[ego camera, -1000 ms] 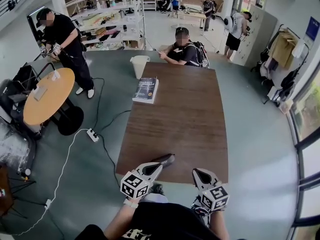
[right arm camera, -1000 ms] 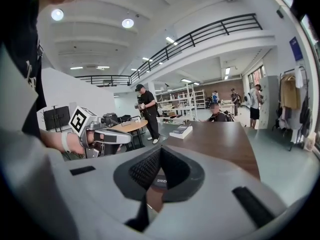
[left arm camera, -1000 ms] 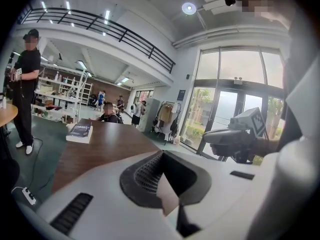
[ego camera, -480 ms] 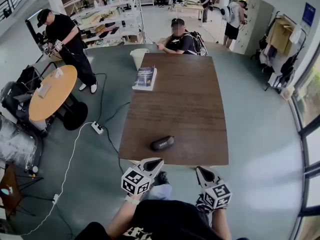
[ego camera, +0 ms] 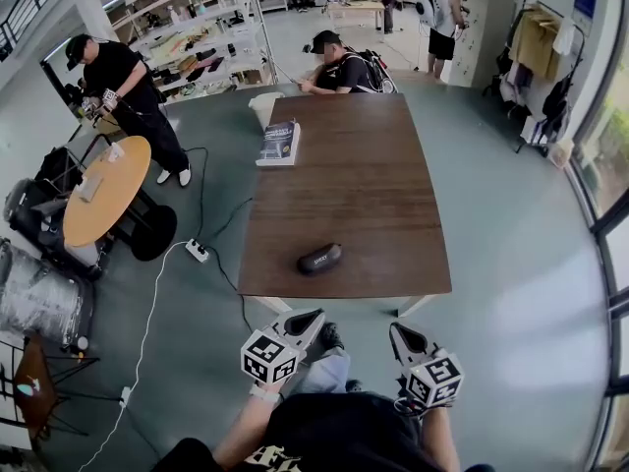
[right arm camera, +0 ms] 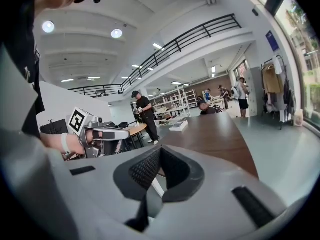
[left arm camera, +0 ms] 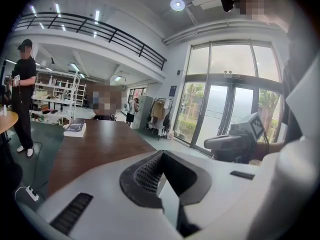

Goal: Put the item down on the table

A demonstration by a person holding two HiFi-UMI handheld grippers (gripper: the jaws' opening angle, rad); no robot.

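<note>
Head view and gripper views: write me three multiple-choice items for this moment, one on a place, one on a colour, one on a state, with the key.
1. Where is the case?
A) on the floor
B) on the table, near the edge closest to the person
C) on a shelf

2. What colour is the case?
A) black
B) white
C) red

3. The left gripper is:
A) wide open
B) shut on the case
C) shut, holding nothing

Key: 1 B, it lies on the brown top by the near edge; 2 A, its shell is black; 3 C, its jaws meet with nothing between them.
</note>
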